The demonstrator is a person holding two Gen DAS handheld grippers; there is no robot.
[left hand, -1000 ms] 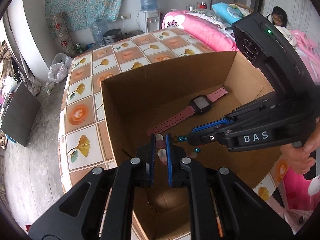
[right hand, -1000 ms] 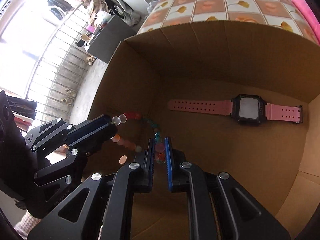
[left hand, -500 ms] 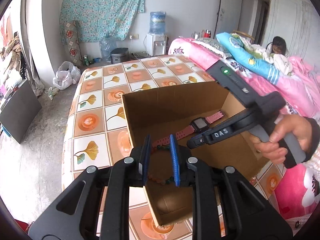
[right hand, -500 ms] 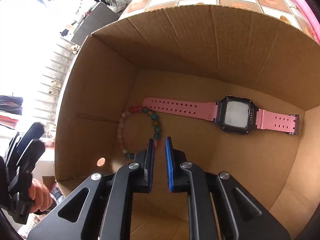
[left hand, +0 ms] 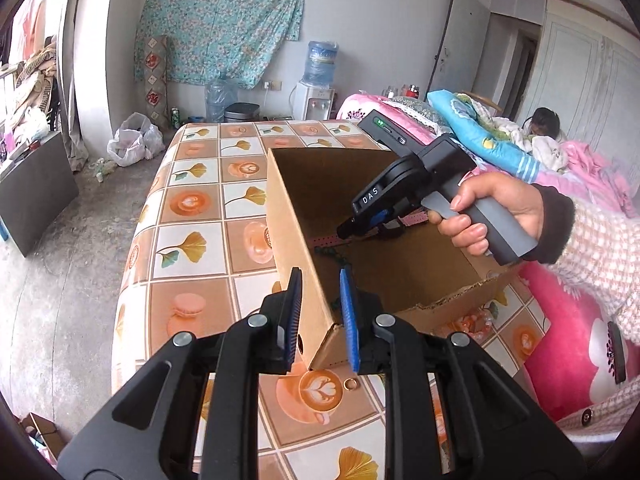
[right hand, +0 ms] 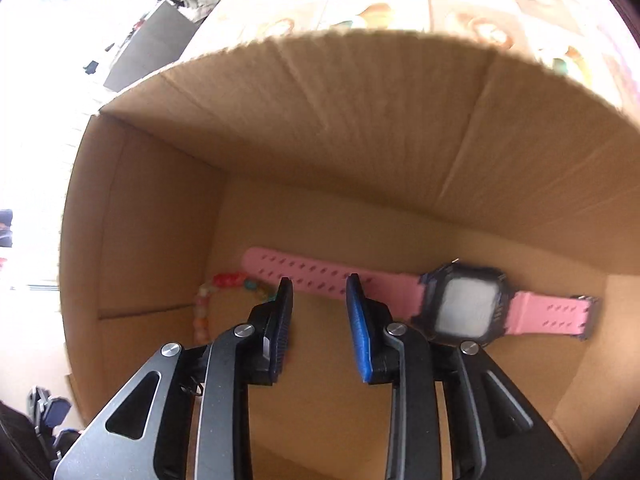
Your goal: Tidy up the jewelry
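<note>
An open cardboard box stands on the patterned table. On its floor lie a pink-strapped watch and a coloured bead bracelet, which curls by the strap's left end. My right gripper points steeply down inside the box, just over the strap. Its jaws are opening and nothing is pinched between them. My left gripper is open and empty, outside the box over its near corner.
A small gold ring lies on the tablecloth by the box's near corner. Pink-orange beads lie beside the box's near wall. A bed with a person lying on it is to the right.
Both grippers held the bead bracelet over the box; it now lies on the box floor. The left gripper drew back out of the box. The right one sank lower and opened wider.
</note>
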